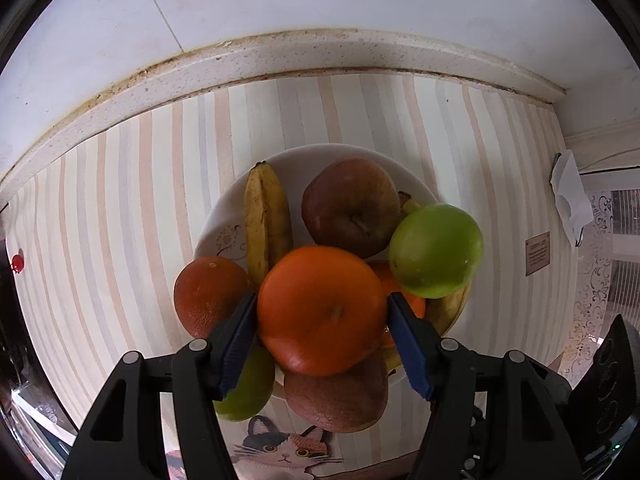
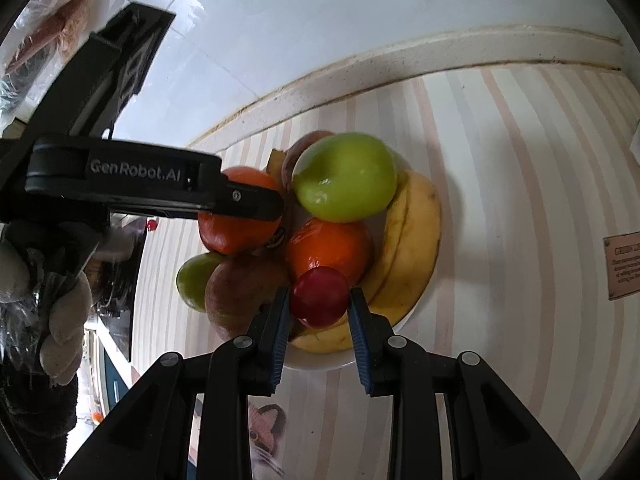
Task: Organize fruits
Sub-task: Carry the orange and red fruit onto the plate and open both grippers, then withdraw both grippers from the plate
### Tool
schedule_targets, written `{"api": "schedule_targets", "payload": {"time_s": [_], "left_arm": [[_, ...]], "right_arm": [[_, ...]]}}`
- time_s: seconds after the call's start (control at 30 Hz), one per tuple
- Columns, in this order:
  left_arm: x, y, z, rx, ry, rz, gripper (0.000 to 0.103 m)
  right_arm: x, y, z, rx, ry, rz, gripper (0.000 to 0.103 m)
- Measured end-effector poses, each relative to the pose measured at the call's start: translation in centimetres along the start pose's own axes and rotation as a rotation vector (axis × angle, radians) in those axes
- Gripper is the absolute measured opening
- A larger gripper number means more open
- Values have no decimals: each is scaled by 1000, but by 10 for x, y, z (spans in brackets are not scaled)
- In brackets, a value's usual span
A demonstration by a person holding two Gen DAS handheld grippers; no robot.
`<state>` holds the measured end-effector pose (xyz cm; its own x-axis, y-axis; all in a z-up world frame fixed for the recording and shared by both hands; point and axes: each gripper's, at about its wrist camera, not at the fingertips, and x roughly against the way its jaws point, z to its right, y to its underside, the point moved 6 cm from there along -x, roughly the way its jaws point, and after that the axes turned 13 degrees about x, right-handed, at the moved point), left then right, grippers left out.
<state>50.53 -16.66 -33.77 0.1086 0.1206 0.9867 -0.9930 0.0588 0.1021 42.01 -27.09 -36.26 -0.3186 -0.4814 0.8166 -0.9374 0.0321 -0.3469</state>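
Observation:
A white plate (image 1: 296, 160) on the striped mat holds piled fruit. My left gripper (image 1: 322, 312) is shut on an orange (image 1: 320, 308) above the pile; it also shows in the right wrist view (image 2: 236, 220). Around it lie a banana (image 1: 266, 220), a brown-red apple (image 1: 352, 204), a green apple (image 1: 436, 250), a darker orange (image 1: 208, 296) and another brown apple (image 1: 336, 400). My right gripper (image 2: 319, 300) is shut on a small red fruit (image 2: 319, 302) at the plate's (image 2: 312, 362) near edge, beside an orange (image 2: 328, 248), a banana (image 2: 412, 248) and the green apple (image 2: 346, 176).
The striped mat (image 1: 120, 220) ends at a stained stone ledge (image 1: 280, 56) below a white wall. A second green apple (image 1: 248, 392) lies beside the plate. A crumpled white tissue (image 1: 570, 196) and a small brown label (image 1: 538, 252) sit at the right. A cat picture (image 1: 284, 448) is on the mat's near side.

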Motion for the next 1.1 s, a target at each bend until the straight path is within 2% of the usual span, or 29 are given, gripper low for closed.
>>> {"api": "schedule_targets", "payload": {"time_s": [0.2, 0.4, 0.43, 0.5, 0.53, 0.57, 0.67, 0.73, 0.9, 1.1], "left_arm": [[4, 0, -4, 19, 19, 6, 81], [11, 6, -6, 12, 14, 32, 83], [15, 6, -7, 15, 13, 49, 83], [25, 7, -10, 26, 9, 101, 83], [32, 8, -13, 32, 4, 138, 83], [41, 9, -16, 40, -10, 185, 83], [63, 19, -28, 73, -41, 302, 83], [71, 29, -37, 103, -40, 340, 83], [81, 62, -56, 153, -59, 390, 85], [88, 99, -69, 174, -67, 426, 85]], "right_arm": [[-8, 11, 0, -27, -15, -27, 33], [-8, 21, 1, -34, -1, -43, 41], [-6, 22, 0, -39, 0, -42, 44], [1, 23, 2, -52, 31, -38, 58], [6, 23, 4, -58, 57, -34, 70], [12, 23, 5, -63, 77, -28, 78], [28, 19, 5, -47, 154, -26, 88], [40, 16, 2, -26, 200, -25, 94], [67, 7, -12, 37, 295, -20, 96], [92, 5, -28, 74, 341, 6, 97]]}}
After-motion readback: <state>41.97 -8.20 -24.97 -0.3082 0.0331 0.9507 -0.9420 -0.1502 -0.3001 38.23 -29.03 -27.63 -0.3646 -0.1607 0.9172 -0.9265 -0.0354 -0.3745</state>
